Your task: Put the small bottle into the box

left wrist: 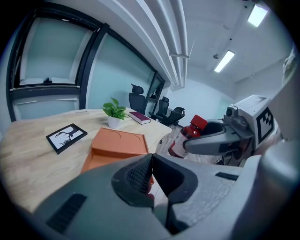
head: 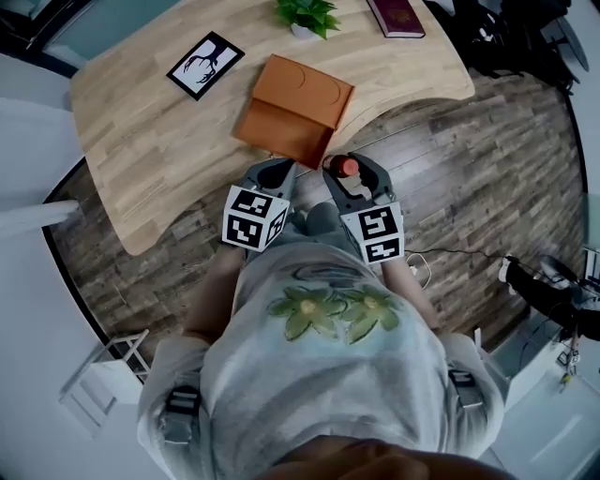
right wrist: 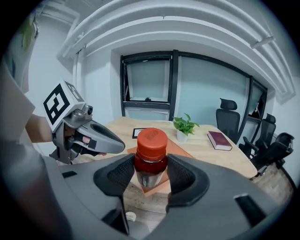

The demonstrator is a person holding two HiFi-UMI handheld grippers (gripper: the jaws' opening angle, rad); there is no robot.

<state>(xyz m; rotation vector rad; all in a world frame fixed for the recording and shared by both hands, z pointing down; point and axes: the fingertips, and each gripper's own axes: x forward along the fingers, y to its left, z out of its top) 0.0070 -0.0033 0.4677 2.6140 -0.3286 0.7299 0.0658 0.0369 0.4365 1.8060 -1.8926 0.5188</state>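
A small dark-red bottle with an orange-red cap stands upright between the jaws of my right gripper, which is shut on it. From the head view its cap shows at the right gripper, just off the table's front edge. The orange box lies open on the wooden table, lid folded back. My left gripper hovers by the box's near edge; its jaws are pressed together with nothing in them. The left gripper view shows the bottle held to the right of the box.
A framed black-and-white picture lies left of the box. A potted plant and a dark red book sit at the table's far edge. Office chairs stand beyond the table. Wood-pattern floor lies right of it.
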